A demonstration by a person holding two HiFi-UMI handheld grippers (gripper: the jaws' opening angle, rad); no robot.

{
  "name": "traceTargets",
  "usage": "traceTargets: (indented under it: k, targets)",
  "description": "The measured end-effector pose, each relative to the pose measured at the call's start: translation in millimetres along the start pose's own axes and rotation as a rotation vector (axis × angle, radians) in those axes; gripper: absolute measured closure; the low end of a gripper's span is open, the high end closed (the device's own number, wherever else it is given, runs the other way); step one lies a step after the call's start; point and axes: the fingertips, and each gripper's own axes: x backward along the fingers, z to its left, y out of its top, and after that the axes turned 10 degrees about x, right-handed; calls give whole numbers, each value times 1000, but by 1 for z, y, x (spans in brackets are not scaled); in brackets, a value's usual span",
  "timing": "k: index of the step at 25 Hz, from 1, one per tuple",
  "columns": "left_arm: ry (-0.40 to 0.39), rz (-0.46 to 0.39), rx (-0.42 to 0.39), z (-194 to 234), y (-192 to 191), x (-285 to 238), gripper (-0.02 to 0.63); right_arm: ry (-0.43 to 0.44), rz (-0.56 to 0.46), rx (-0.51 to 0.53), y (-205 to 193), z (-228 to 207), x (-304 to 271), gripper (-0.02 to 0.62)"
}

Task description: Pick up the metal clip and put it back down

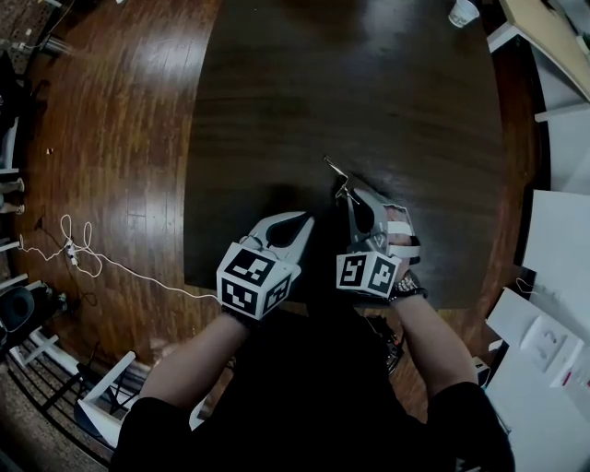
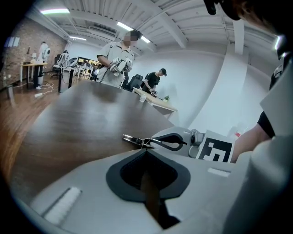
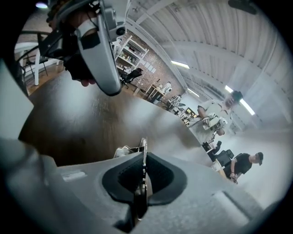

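Note:
The metal clip (image 1: 334, 171) is a thin wire clip, and it sticks out of the tips of my right gripper (image 1: 348, 195), which is shut on it over the near part of the dark wooden table (image 1: 369, 92). The right gripper view has the clip (image 3: 143, 145) edge-on between the closed jaws of the right gripper (image 3: 143, 154). My left gripper (image 1: 302, 221) hovers just left of it, shut and holding nothing. From the left gripper view, past the left gripper's (image 2: 146, 150) closed tips, the clip (image 2: 133, 138) pokes leftward from the right gripper (image 2: 151, 142). Whether the clip touches the table is unclear.
A paper cup (image 1: 464, 11) stands at the table's far right edge. White tables and papers (image 1: 553, 249) lie to the right. A white cable (image 1: 83, 253) runs over the wooden floor at left. People (image 2: 119, 59) stand at desks in the background.

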Motion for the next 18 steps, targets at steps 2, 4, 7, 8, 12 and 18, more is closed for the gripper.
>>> traceTargets:
  k: [2, 4, 7, 8, 12, 18]
  targets:
    - [5, 4, 1, 1, -1, -2, 589, -4, 1, 17, -1, 2, -2, 601]
    - [12, 7, 3, 3, -2, -3, 589, -11, -2, 30, -3, 3, -4, 601]
    - [21, 13, 4, 4, -3, -5, 589, -25, -9, 51, -3, 5, -4, 601]
    - [22, 14, 3, 4, -3, -6, 589, -28, -11, 56, -3, 5, -5, 601]
    - [26, 18, -2, 1, -6, -7, 589, -19, -17, 65, -3, 11, -5, 593]
    - [44, 5, -8, 2, -2, 0, 589, -7, -5, 63, -6, 18, -7, 559]
